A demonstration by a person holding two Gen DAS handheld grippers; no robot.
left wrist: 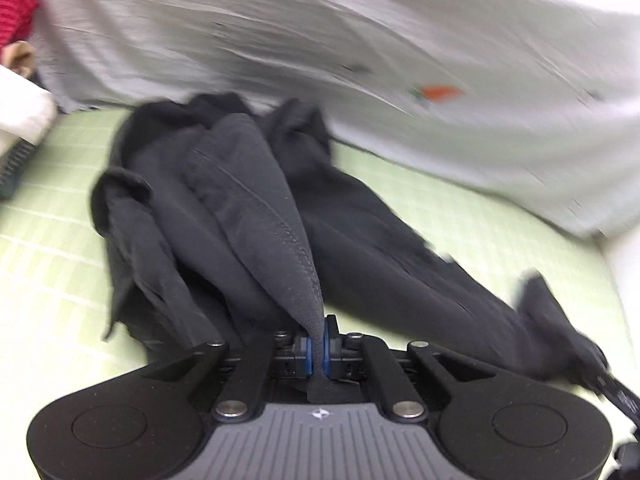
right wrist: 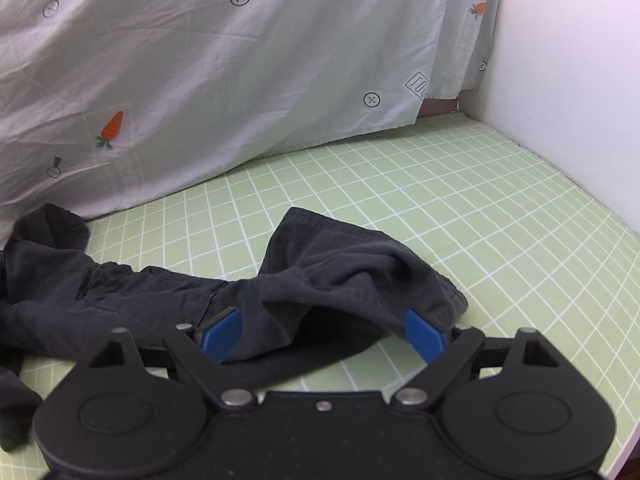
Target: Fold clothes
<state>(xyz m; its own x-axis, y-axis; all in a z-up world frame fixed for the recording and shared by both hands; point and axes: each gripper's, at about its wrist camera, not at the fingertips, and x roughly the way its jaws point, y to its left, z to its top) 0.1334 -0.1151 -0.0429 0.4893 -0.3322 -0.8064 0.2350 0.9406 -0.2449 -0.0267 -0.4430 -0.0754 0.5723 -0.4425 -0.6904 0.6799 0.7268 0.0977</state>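
A dark grey garment (left wrist: 240, 216) lies crumpled on the green checked mat (left wrist: 48, 256). My left gripper (left wrist: 318, 346) is shut on a seamed edge of the garment, which rises in a taut ridge from the jaws. In the right wrist view the same garment (right wrist: 340, 276) lies rumpled on the mat (right wrist: 460, 208). My right gripper (right wrist: 322, 336) is open, its blue pads (right wrist: 422, 338) spread on either side of a raised fold of the cloth; the fold drapes over the gap between them.
A pale sheet with carrot prints (right wrist: 200, 80) hangs along the back of the mat, also in the left wrist view (left wrist: 360, 40). A white wall (right wrist: 568, 80) bounds the right side. Red and white fabric (left wrist: 16, 12) sits at far left.
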